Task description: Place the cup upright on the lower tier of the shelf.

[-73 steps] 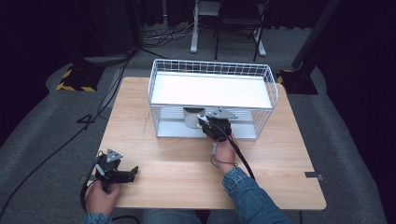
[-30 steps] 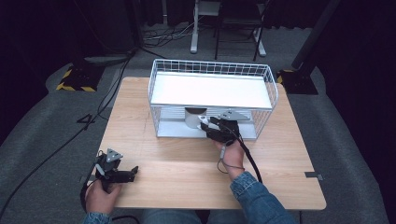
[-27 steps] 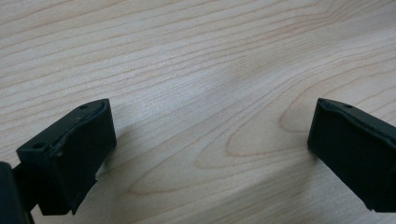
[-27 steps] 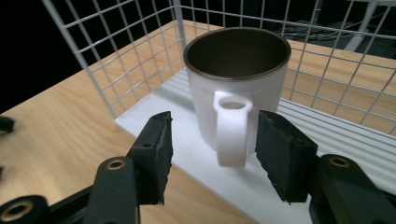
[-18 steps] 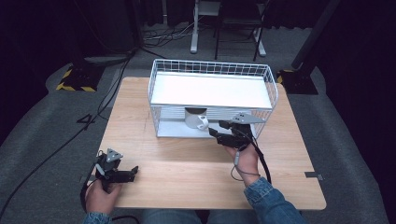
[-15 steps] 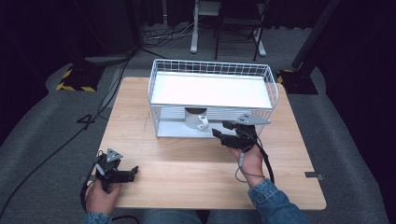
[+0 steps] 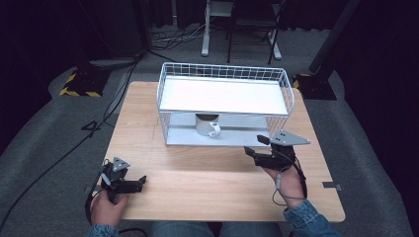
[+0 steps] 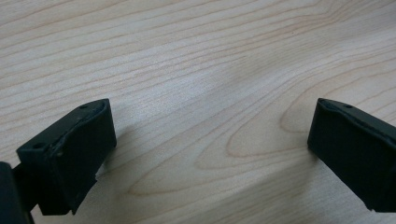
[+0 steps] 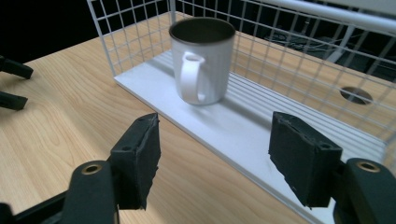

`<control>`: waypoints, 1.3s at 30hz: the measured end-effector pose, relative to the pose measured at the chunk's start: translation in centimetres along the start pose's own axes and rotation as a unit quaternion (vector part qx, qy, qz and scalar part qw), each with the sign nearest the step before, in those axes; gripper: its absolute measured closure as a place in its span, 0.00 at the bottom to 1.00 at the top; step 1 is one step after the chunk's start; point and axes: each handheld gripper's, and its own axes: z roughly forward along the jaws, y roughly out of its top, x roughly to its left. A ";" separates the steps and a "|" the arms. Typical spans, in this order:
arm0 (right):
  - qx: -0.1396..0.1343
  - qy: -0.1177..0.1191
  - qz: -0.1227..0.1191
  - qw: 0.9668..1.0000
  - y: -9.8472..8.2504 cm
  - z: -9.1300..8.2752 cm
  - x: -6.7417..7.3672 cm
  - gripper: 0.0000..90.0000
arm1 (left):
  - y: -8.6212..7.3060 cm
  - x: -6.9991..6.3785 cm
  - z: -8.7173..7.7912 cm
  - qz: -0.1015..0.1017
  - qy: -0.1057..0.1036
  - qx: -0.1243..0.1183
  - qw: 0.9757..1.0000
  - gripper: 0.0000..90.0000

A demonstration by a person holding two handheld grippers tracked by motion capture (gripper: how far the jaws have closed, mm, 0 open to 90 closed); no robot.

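Wooden table (image 7: 207, 173) with white wire rack (image 7: 225, 96) seen whole from high view: solid top shelf, lower shelf underneath. White mug (image 7: 208, 125) upright on lower shelf, handle facing the near side. Right gripper view adds mug detail: dark inside, handle (image 9: 190, 77) toward camera, wire mesh walls around. Right gripper (image 7: 258, 146) off the rack's front right corner, jaws spread and just been opening, nothing between them, clear of mug. Left gripper (image 7: 134, 183) at near left of table, well apart from rack; jaws wide over bare wood in left gripper view. No readable writing or labels.
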 end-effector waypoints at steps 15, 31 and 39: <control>0.041 0.001 0.056 0.998 -5.2 -3.7 -3.9 0.19 | 0.0 0.0 0.0 0.001 0.002 0.000 1.000 0.01; 0.110 -0.049 0.095 0.988 -11.7 -4.1 -7.1 0.16 | 0.1 0.0 0.0 0.000 0.003 0.000 1.000 0.01; 0.140 -0.075 0.076 0.984 -13.7 -3.4 -7.3 0.16 | 0.1 0.0 0.0 0.000 0.003 0.000 1.000 0.01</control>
